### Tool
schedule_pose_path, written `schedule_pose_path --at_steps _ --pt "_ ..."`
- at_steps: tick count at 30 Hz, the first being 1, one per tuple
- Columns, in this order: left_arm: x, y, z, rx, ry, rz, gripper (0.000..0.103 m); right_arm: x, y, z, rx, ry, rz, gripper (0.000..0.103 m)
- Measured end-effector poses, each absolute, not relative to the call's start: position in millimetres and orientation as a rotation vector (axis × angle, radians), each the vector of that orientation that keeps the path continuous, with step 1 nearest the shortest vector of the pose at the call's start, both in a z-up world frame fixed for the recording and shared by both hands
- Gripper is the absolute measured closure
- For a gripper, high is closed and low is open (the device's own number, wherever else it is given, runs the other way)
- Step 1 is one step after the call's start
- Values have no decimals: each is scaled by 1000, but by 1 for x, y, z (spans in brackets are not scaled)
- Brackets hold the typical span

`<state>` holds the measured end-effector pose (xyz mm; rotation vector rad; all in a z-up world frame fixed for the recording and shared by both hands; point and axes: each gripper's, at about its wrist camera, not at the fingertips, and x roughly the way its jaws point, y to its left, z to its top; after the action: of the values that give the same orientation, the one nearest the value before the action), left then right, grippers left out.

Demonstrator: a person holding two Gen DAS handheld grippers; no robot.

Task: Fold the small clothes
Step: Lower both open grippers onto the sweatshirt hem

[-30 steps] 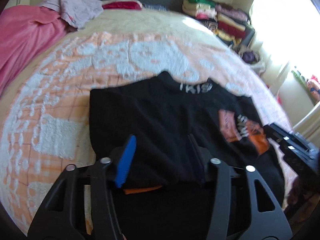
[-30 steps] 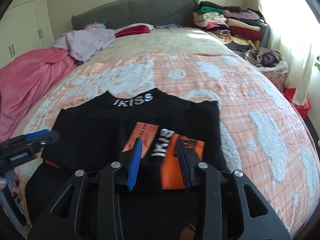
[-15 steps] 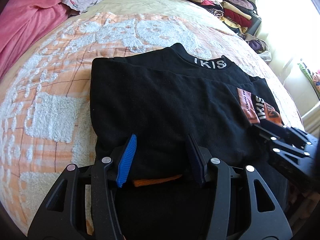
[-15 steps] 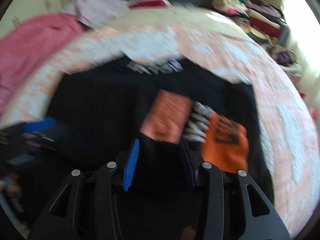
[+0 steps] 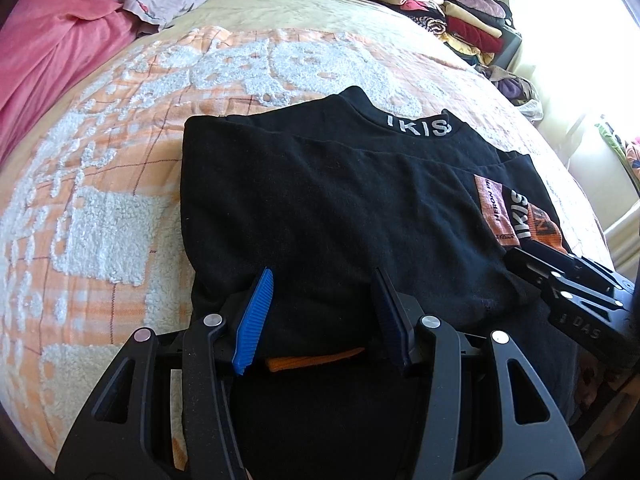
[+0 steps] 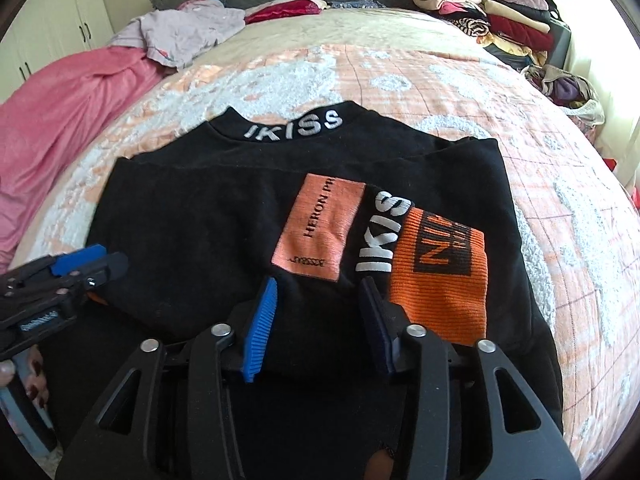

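Observation:
A black sweatshirt point(image 5: 320, 200) point(image 6: 200, 220) with "IKISS" on its collar point(image 6: 294, 124) lies flat on the bed. One sleeve is folded across its front, showing a salmon patch point(image 6: 320, 228) and an orange cuff point(image 6: 440, 280). My left gripper point(image 5: 322, 300) point(image 6: 86, 264) straddles the near left fold, where an orange strip point(image 5: 316, 360) peeks out. Its pads stand apart around loose cloth. My right gripper point(image 6: 318, 308) point(image 5: 520, 258) sits over the near edge below the patch. Its jaws are opening, with black cloth between them that is not pinched.
The bed has an orange and white fleece cover point(image 6: 360, 72). A pink blanket point(image 6: 60, 112) and crumpled pale clothes point(image 6: 184, 28) lie at the far left. A stack of folded clothes point(image 6: 480, 12) stands at the far right, and a hand point(image 6: 32, 380) holds the left gripper.
The right gripper came down onto the sweatshirt and its jaws widened off the cloth, so the folded sleeve now lies flat. The left gripper's jaws kept the same gap.

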<state>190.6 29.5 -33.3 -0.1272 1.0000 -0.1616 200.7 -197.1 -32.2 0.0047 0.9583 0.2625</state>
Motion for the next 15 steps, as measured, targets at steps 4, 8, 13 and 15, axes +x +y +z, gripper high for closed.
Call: schedule_pose_path --at_steps 4,8,13,15 --pt "190 29 -33 -129 998 -162 60 197 -197 -26 12 944 268 51" --pt "189 29 -33 -130 998 -162 60 192 -198 -20 19 930 267 50" --pt "189 29 -32 -126 997 -162 60 189 -201 -13 32 914 264 39" --pt "188 29 -32 -126 996 -162 59 187 -203 -11 41 908 264 38"
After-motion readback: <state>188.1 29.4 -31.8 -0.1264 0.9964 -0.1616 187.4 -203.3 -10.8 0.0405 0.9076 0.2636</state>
